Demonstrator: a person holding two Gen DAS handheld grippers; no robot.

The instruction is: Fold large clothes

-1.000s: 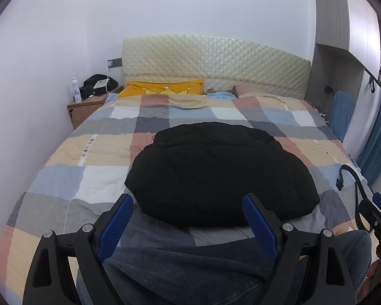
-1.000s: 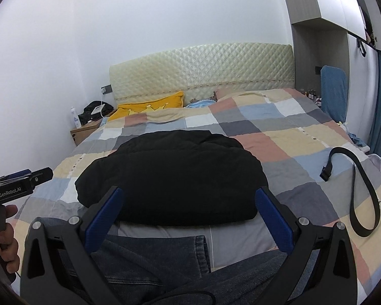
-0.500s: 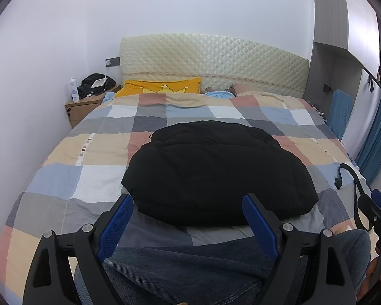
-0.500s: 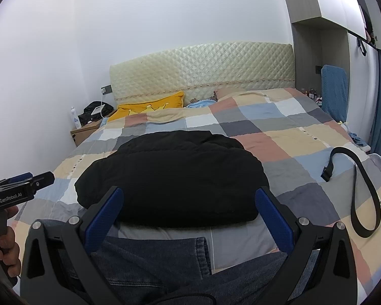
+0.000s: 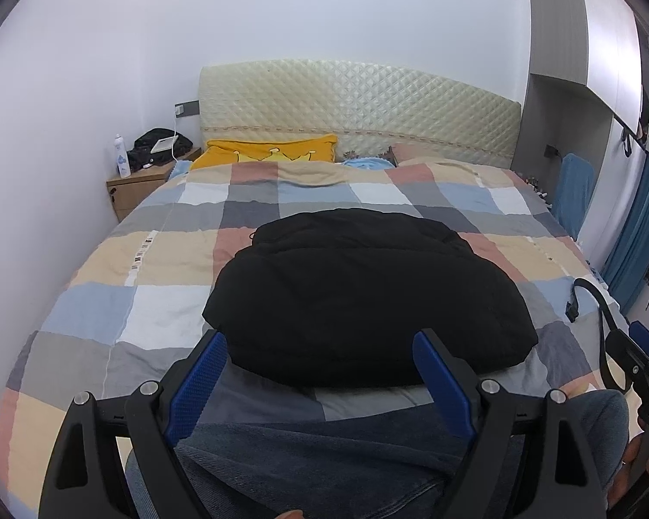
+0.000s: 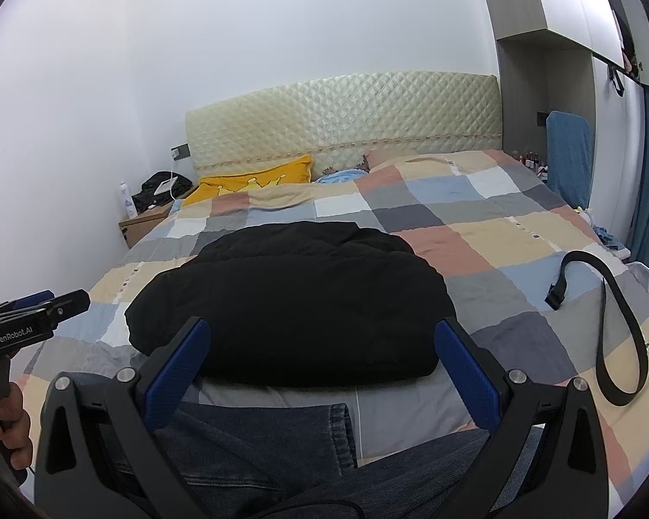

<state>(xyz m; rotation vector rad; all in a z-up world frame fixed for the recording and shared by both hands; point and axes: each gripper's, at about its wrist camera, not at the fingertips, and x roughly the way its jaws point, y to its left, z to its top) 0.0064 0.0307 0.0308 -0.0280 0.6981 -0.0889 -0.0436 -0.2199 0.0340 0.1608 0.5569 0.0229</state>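
On the bed [image 5: 160, 259] my black coat [image 5: 367, 294] looks folded already — both tools, left [image 5: 320, 372] and right [image 6: 320, 354], spread apart, empty — jeans [image 6: 255, 445] left.

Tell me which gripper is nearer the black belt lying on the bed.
Right. The right gripper hangs beside the black belt, which lies just off its right side. The left gripper is beyond it, further left.

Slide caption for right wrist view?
Open right gripper above jeans, facing a folded black jacket on the checked quilt.
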